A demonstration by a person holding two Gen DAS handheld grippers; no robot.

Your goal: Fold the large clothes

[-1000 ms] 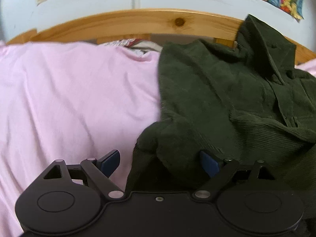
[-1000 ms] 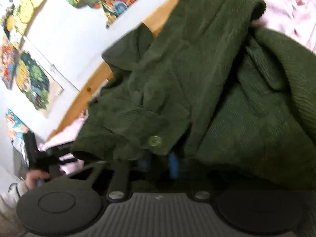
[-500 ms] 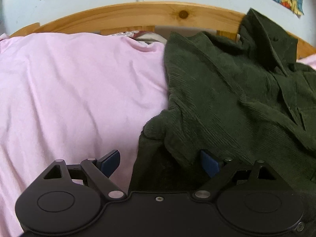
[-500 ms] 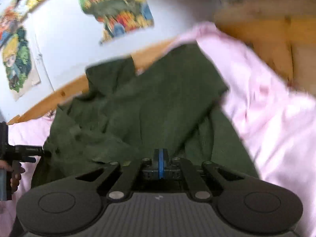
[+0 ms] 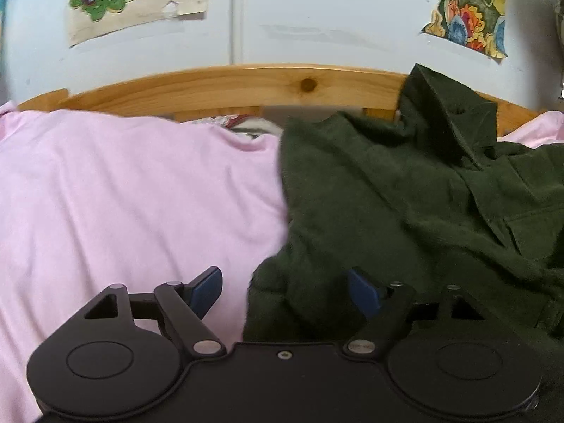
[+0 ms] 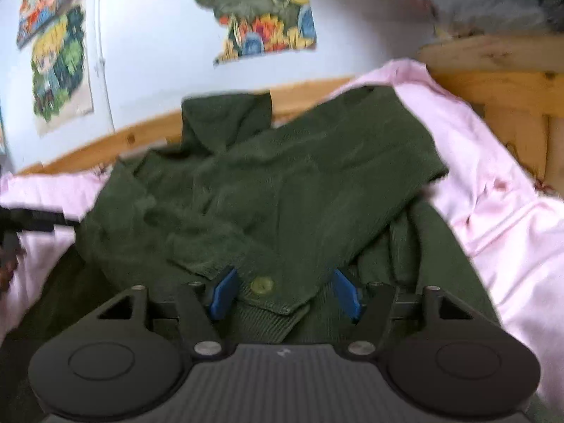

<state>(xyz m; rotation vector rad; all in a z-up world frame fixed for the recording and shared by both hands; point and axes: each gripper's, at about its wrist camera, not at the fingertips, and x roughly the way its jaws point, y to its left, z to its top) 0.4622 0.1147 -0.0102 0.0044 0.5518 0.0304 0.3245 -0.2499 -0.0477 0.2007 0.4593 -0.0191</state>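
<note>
A dark green corduroy shirt (image 5: pixel 405 204) lies crumpled on a pink bedsheet (image 5: pixel 123 204), its collar up against the headboard. My left gripper (image 5: pixel 285 289) is open, with the shirt's left edge bunched between its blue pads. In the right wrist view the shirt (image 6: pixel 282 183) has a sleeve folded across its body. The sleeve's cuff with a green button (image 6: pixel 261 284) lies between the spread pads of my open right gripper (image 6: pixel 283 294). The cuff rests loose on the shirt.
A wooden headboard (image 5: pixel 229 84) runs along the back, with a wooden bed frame (image 6: pixel 511 105) at the right. Posters (image 6: pixel 261 14) hang on the pale wall. The pink sheet (image 6: pixel 493 194) extends to the right. The other gripper and hand (image 6: pixel 21 225) show at the left edge.
My right gripper was shut on the sleeve cuff, carried it across the shirt, and now stands open with the cuff lying loose. My left gripper stayed open at the shirt's edge.
</note>
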